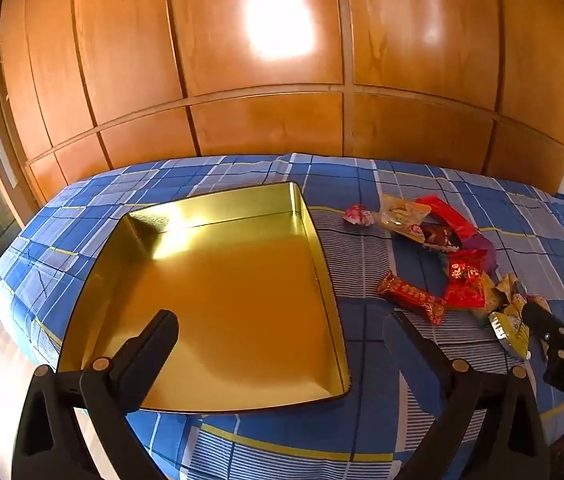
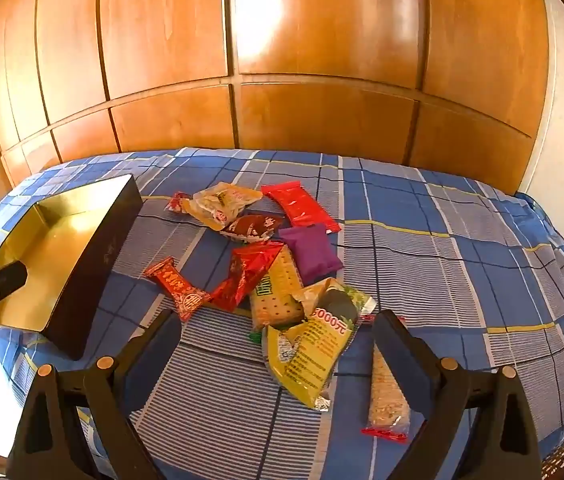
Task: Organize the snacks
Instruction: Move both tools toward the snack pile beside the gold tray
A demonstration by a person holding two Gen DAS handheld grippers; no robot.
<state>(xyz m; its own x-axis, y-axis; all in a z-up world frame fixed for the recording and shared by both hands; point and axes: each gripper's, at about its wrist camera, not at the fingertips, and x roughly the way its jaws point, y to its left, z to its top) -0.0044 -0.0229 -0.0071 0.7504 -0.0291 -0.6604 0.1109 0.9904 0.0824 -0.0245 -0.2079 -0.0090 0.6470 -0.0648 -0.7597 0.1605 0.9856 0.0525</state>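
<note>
- Right gripper [image 2: 277, 336]: fingers are spread wide and nothing is held; a green-yellow pouch [image 2: 310, 356] lies between them, and a cereal bar [image 2: 388, 396] is partly hidden under the right finger [image 2: 398, 356].
- Left gripper [image 1: 282, 340]: fingers are spread wide and empty, poised over the near corner of the gold tin [image 1: 314, 240].
- Snacks [image 2: 265, 248]: a loose heap of wrapped packets is seen on the checked bedcover [image 2: 462, 240], just beside the empty tin.
- Handling, as judged: packets are light, crinkly and slippery, and their contents are crushable; a crimped end seam is best pinched.
</note>
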